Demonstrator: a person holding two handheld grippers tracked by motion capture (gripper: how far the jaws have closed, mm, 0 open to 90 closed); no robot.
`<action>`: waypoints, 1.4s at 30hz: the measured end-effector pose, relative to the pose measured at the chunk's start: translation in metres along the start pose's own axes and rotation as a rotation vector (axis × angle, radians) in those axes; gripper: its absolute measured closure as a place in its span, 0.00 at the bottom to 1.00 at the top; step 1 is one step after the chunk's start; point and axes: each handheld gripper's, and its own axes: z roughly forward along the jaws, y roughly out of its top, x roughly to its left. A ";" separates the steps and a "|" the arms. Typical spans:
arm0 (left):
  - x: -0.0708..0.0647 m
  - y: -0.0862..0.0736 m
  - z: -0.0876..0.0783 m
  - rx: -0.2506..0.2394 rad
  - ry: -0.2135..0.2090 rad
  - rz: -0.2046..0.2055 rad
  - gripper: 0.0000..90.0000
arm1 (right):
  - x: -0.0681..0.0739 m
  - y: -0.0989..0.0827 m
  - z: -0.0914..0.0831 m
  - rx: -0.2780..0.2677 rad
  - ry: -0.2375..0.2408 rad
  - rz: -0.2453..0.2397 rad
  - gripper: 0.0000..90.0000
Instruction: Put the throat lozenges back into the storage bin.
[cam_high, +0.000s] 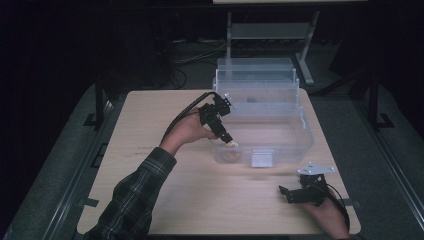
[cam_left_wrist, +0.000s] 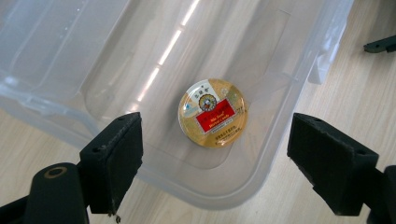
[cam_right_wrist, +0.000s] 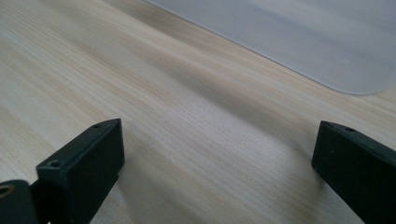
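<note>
A round gold tin (cam_left_wrist: 213, 112) with a red label lies flat on the floor of a clear plastic bin (cam_left_wrist: 280, 107), near one corner. My left gripper (cam_left_wrist: 219, 168) hangs open just above that corner, jaws wide apart, nothing between them. In the high view the left gripper (cam_high: 226, 140) is over the bin's (cam_high: 300, 145) near left corner, and the tin (cam_high: 231, 155) shows dimly through the wall. My right gripper (cam_high: 295, 192) rests low over the table near the front right, open and holding nothing; its own view shows its jaws (cam_right_wrist: 210, 168) spread over bare wood.
The bin's hinged lid (cam_high: 257, 80) stands up at the far side. A white latch (cam_high: 262, 158) sits on the bin's front wall. The light wooden table (cam_high: 150, 150) has bare room left of and in front of the bin. Dark floor and a metal stand lie beyond.
</note>
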 end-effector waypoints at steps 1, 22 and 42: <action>0.000 0.000 0.000 0.000 0.000 0.000 0.20 | 0.000 0.000 0.000 0.000 0.000 0.000 0.02; -0.005 -0.038 -0.016 -0.068 0.000 -0.015 0.20 | 0.000 0.000 0.000 -0.001 -0.001 -0.003 0.02; -0.007 -0.092 -0.014 -0.155 0.013 -0.048 0.19 | 0.000 0.000 0.000 0.001 -0.001 0.000 0.02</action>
